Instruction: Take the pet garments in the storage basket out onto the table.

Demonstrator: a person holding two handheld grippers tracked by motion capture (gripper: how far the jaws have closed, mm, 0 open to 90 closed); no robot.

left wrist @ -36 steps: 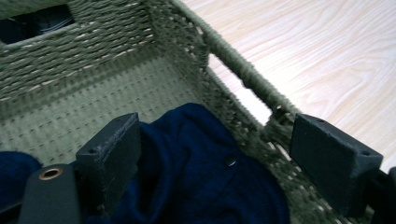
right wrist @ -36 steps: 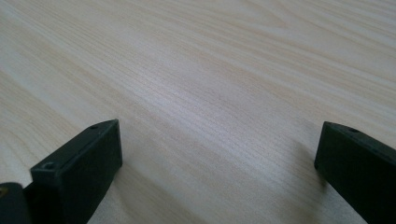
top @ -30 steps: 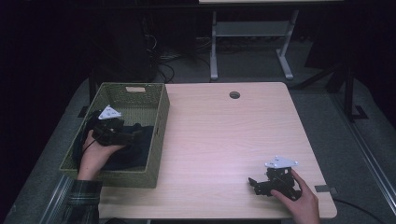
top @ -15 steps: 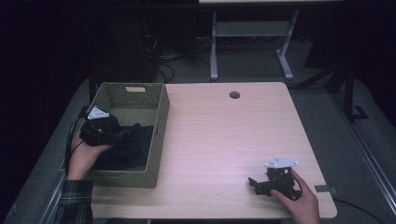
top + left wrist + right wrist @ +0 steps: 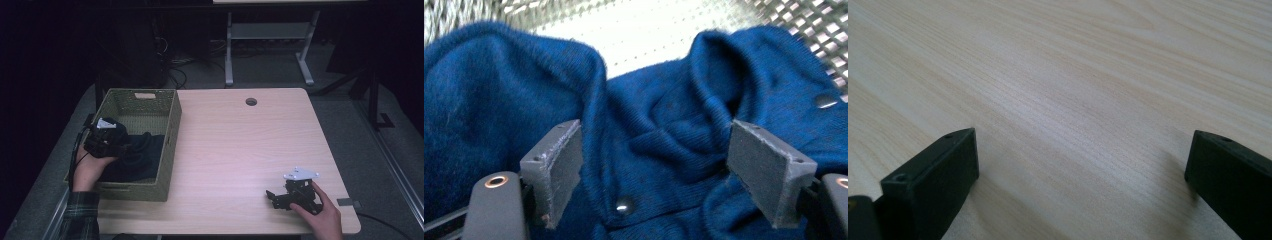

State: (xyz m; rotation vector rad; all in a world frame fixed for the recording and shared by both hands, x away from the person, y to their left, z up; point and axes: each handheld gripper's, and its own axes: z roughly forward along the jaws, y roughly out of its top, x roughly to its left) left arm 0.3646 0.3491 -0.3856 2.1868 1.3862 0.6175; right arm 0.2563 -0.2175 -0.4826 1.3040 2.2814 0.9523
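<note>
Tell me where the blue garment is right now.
The blue garment lies bunched inside the woven basket at the table's left in the high view, directly under the left gripper, whose open jaws straddle its folds.

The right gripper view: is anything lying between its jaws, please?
No, between the open jaws of the right gripper lies bare light wooden tabletop.

Garment: blue knit cloth (image 5: 664, 135), rumpled, folded in ridges, two snap studs visible.
Left gripper (image 5: 654, 170): jaws just closing, wide apart, folds between, pads not pressing.
Background: woven basket wall (image 5: 804, 25).
</note>
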